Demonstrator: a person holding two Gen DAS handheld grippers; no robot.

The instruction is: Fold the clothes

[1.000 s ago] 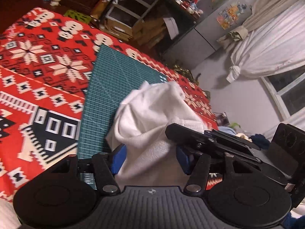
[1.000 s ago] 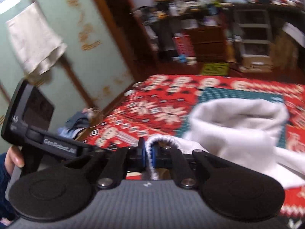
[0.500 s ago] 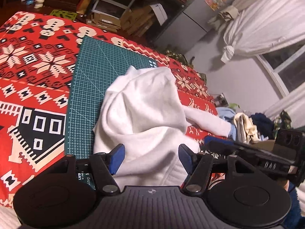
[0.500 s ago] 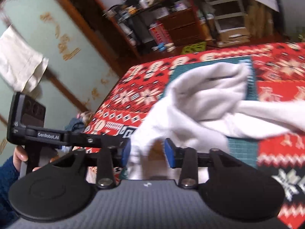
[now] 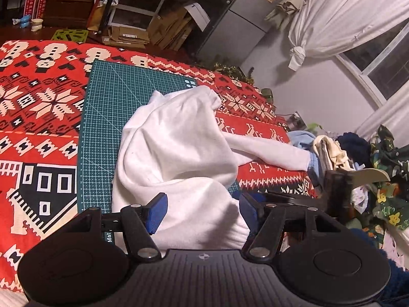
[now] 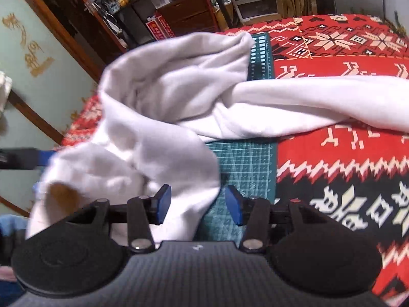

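The white garment (image 5: pixel 173 153) lies bunched on the green mat (image 5: pixel 107 117). The left gripper (image 5: pixel 202 212) stands half open, cloth between its pads, ungripped. The right gripper (image 6: pixel 195 202) is opening; cloth lies between, unpinched.

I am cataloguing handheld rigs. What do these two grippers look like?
Both match: the left gripper and right gripper each have a ribbed dark grey body, two round black discs, black link arms with silver rivets, and blue ridged fingers.
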